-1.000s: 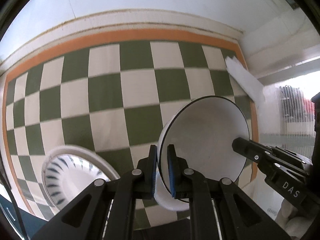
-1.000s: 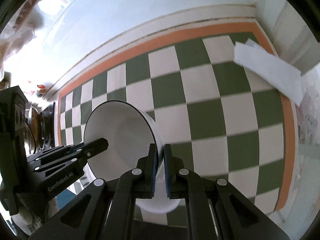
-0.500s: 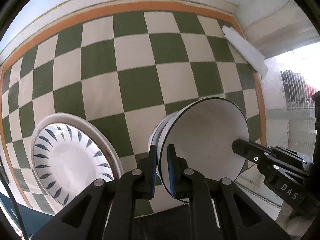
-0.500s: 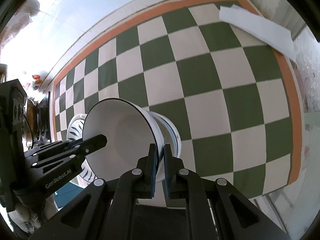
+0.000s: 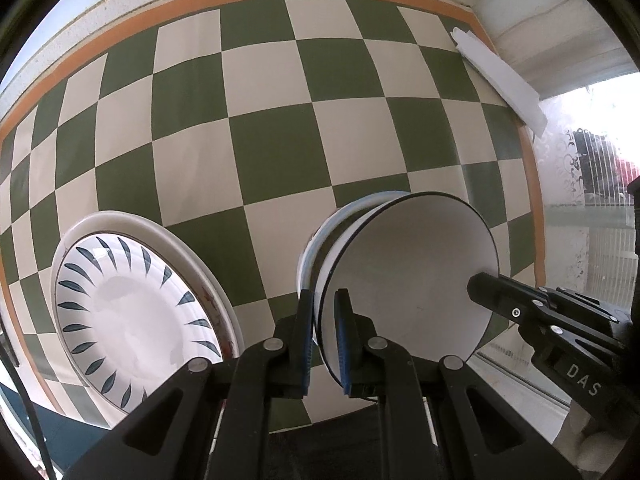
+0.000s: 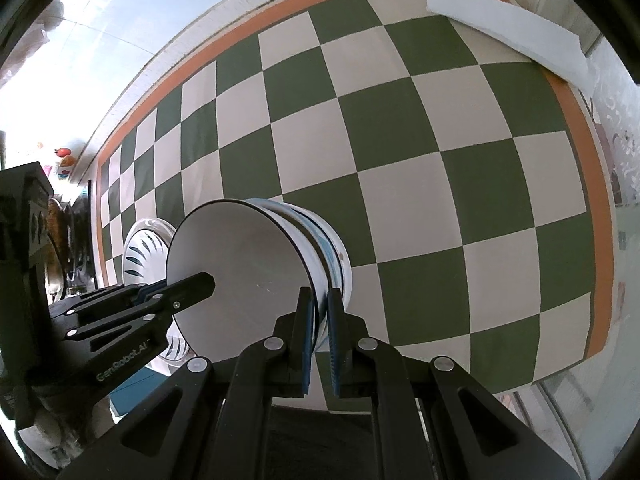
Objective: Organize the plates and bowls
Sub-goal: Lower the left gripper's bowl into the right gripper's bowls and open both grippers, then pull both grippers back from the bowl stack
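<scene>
Two handheld grippers are lowering a white bowl with a thin black rim [image 5: 412, 280] onto a stack of bowls [image 6: 332, 248] sitting on a green-and-cream checked tablecloth [image 5: 272, 140]. The left gripper [image 5: 324, 344] is pinching the bowl's near rim, one blue-padded finger outside the wall and one inside. The right gripper [image 6: 319, 332] is pinching the opposite rim the same way, its black fingers showing at the right of the left wrist view. The held bowl is nesting into the top of the stack, though whether it is fully seated is hard to judge through the fisheye. Just beside the stack, to its left, a white plate with dark blue leaf marks [image 5: 132, 312] is lying inside a wider white plate. A folded white sheet [image 6: 508, 28] is resting at the cloth's far right corner, over its orange border.
</scene>
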{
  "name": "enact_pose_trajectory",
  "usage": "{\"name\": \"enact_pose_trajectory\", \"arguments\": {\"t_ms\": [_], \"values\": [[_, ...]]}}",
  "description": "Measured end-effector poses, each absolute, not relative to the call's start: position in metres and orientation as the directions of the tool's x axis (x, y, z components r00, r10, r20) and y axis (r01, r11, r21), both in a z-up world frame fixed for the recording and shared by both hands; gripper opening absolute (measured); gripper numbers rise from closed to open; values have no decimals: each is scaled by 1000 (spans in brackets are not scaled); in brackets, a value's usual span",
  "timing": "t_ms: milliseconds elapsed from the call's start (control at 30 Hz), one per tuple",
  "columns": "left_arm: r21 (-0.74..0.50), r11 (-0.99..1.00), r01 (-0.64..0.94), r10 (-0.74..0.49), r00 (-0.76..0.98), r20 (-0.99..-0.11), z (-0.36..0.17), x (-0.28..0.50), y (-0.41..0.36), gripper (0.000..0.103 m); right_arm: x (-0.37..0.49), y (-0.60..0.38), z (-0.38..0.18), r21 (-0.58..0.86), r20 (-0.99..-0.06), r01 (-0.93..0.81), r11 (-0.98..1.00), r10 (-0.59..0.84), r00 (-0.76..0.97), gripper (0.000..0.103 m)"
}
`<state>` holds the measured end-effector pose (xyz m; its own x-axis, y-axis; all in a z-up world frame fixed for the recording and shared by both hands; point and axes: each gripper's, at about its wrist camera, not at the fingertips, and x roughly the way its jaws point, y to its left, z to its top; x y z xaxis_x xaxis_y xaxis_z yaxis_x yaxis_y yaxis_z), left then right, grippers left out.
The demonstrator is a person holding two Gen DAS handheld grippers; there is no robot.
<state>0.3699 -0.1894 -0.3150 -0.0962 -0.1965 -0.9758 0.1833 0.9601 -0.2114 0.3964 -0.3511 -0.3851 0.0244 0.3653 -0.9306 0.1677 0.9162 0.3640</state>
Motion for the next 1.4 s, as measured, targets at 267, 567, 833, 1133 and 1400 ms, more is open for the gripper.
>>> {"name": "enact_pose_trajectory", "arguments": {"t_ms": [267,567,833,1133,1400], "values": [[-209,962,178,-195,-92,-976,-315,372,-188,13,400,-351,-390,378,-923,186,907,385,0,12],[-180,962,205,-173,-54,-983,-301,362,-189,13,394,-352,-383,378,-924,182,908,381,20,12],[-158,951,266,-178,54,-983,-254,333,-185,28,365,-337,-338,345,-937,87,934,338,92,26],[-144,950,278,-194,160,-968,-207,313,-167,79,326,-326,-276,294,-938,24,955,284,199,60],[-172,948,268,-234,218,-947,-171,298,-153,91,302,-337,-239,274,-930,53,960,250,270,87]]}}
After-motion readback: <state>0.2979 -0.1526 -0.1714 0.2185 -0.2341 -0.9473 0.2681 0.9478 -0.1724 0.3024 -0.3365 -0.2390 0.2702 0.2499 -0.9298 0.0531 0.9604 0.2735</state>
